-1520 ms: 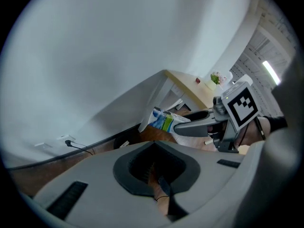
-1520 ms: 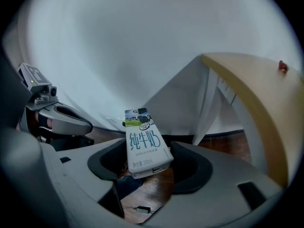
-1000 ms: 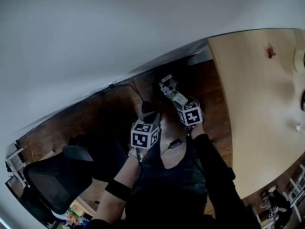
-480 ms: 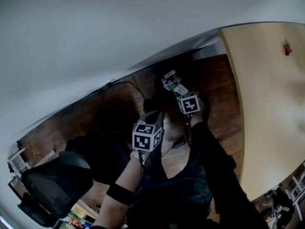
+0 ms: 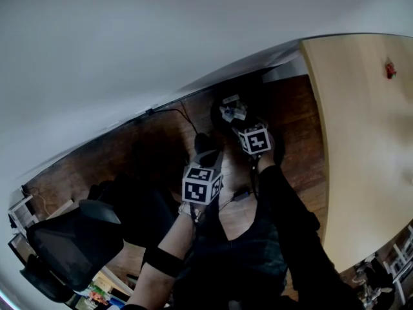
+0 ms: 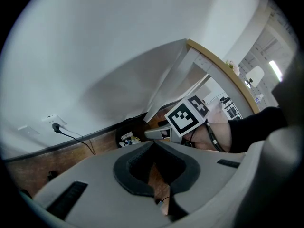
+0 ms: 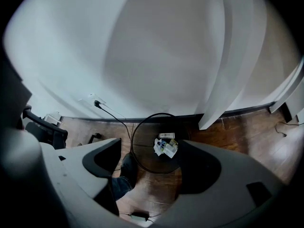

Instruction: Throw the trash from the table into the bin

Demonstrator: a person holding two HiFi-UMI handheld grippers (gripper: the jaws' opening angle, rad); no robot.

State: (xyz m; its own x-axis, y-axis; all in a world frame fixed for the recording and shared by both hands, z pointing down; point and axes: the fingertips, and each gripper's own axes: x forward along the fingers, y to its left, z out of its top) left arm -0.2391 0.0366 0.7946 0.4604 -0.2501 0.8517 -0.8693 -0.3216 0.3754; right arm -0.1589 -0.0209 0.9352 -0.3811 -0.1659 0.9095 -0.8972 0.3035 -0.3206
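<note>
A round black bin [image 7: 132, 141] stands on the wooden floor by the wall, with crumpled wrappers [image 7: 165, 147] and a small white box [image 7: 166, 135] lying inside. My right gripper [image 7: 151, 148] hangs right above it, pointing steeply down; its jaws are opening wide and nothing is between them. In the head view the right gripper [image 5: 240, 123] is over the bin's trash [image 5: 232, 112]. The left gripper [image 5: 210, 160] hangs beside it, nearer the person. Its jaws [image 6: 154, 144] meet at the tips and hold nothing. One small red scrap [image 5: 390, 70] lies on the table [image 5: 361, 141].
A white table leg [image 7: 218, 103] stands just right of the bin. A black cable [image 7: 114, 115] runs from a wall socket [image 7: 97, 102] along the floor. My shoe [image 7: 126, 167] is next to the bin's rim. A black office chair [image 5: 71, 244] stands at the left.
The colourful wrapper that stuck out of the right gripper has dropped into the bin, and the right jaws have spread. Both grippers have sunk a little toward the bin.
</note>
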